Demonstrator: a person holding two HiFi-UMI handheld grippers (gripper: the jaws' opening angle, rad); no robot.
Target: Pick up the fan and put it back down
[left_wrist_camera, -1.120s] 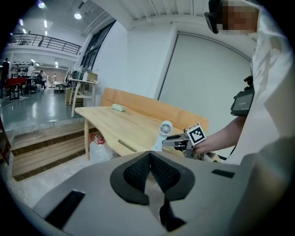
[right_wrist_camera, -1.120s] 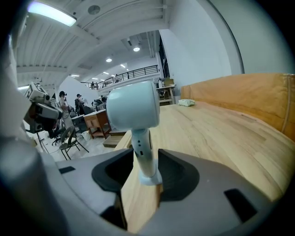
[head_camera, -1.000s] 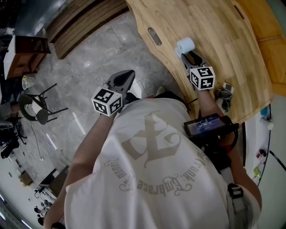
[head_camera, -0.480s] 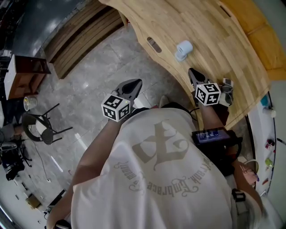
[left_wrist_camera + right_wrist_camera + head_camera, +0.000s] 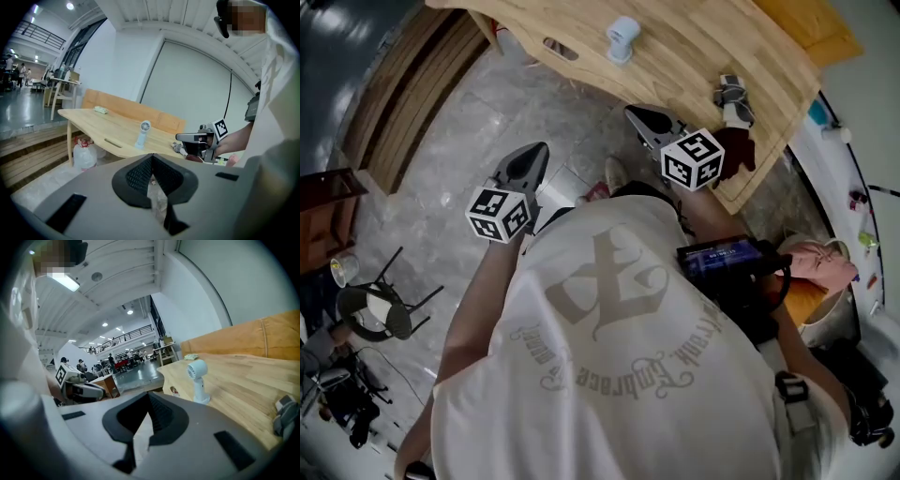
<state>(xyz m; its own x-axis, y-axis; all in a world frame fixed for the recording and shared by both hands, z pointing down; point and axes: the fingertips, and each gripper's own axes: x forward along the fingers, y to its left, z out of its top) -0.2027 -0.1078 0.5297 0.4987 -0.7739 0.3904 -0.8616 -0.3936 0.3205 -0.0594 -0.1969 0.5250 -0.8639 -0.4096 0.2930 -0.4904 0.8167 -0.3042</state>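
A small white hand-held fan (image 5: 622, 37) stands upright on the pale wooden table (image 5: 694, 47), untouched. My right gripper (image 5: 634, 113) hangs off the table's near edge, well back from the fan. Its jaws have just been closing and now stand shut with nothing between them. In the right gripper view the fan (image 5: 198, 379) stands ahead and to the right of the right gripper (image 5: 148, 398). My left gripper (image 5: 538, 150) is shut and empty over the floor to the left. The left gripper view shows the fan (image 5: 143, 133) far ahead on the table.
A grey crumpled thing (image 5: 730, 94) and a dark red thing (image 5: 734, 150) lie near the table's right corner. A white bag (image 5: 84, 154) sits under the table. Wooden steps (image 5: 403, 103) run along the left. A black chair (image 5: 380, 311) stands on the stone floor.
The right gripper, open at the fan a second ago, has let it stand, shut, and drawn back off the table edge. The left gripper has shifted a little. The view has swung.
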